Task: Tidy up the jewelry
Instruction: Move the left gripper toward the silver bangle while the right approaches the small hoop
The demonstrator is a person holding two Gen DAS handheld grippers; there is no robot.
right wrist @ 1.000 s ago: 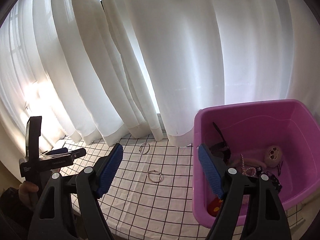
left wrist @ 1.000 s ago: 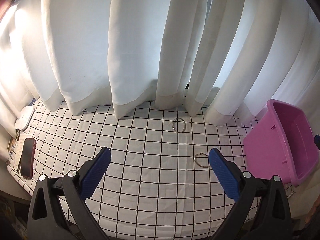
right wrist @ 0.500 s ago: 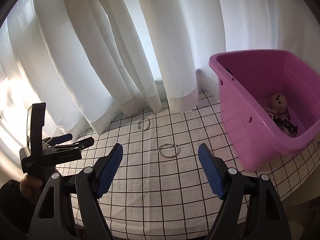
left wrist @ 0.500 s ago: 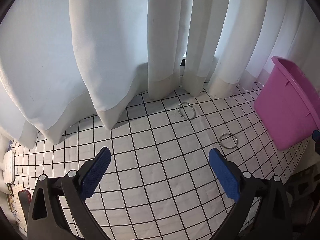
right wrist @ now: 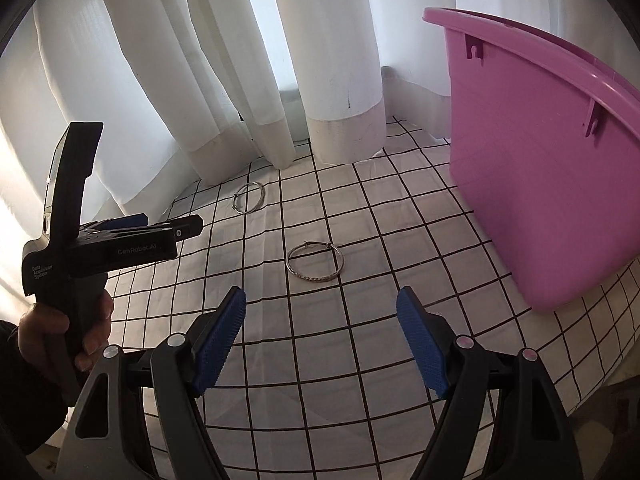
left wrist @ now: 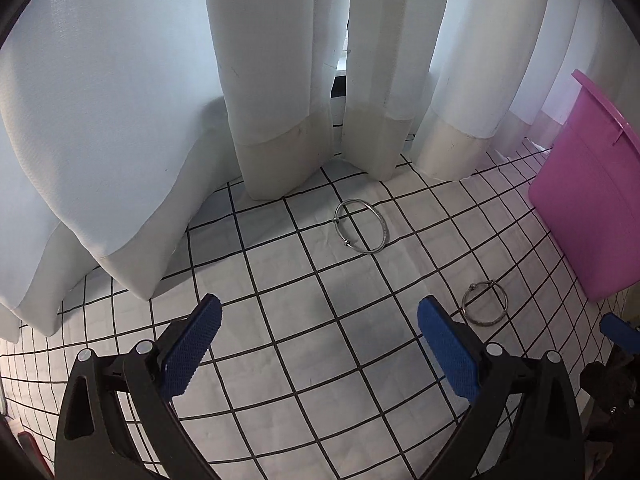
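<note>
Two silver bangles lie on the white cloth with a black grid. The far bangle (left wrist: pixel 362 226) (right wrist: pixel 249 197) rests close to the curtain hems. The near bangle (left wrist: pixel 485 304) (right wrist: pixel 315 261) lies closer to the pink bin (left wrist: pixel 592 208) (right wrist: pixel 540 168). My left gripper (left wrist: pixel 318 338) hovers open above the cloth, short of the far bangle, nothing between its blue pads. My right gripper (right wrist: pixel 321 324) is open too, just short of the near bangle. In the right wrist view the left gripper (right wrist: pixel 132 226) shows at the left, held by a hand (right wrist: pixel 60 328).
White curtains (left wrist: pixel 280 80) hang down onto the back of the table. The pink bin stands at the right edge; its inside is hidden from here. The cloth's front edge (right wrist: pixel 520 400) drops off at the lower right.
Both grippers have sunk toward the cloth and tilted down. The bangles now look larger and nearer, and the bin's contents have dropped out of sight. Both jaws stayed wide apart.
</note>
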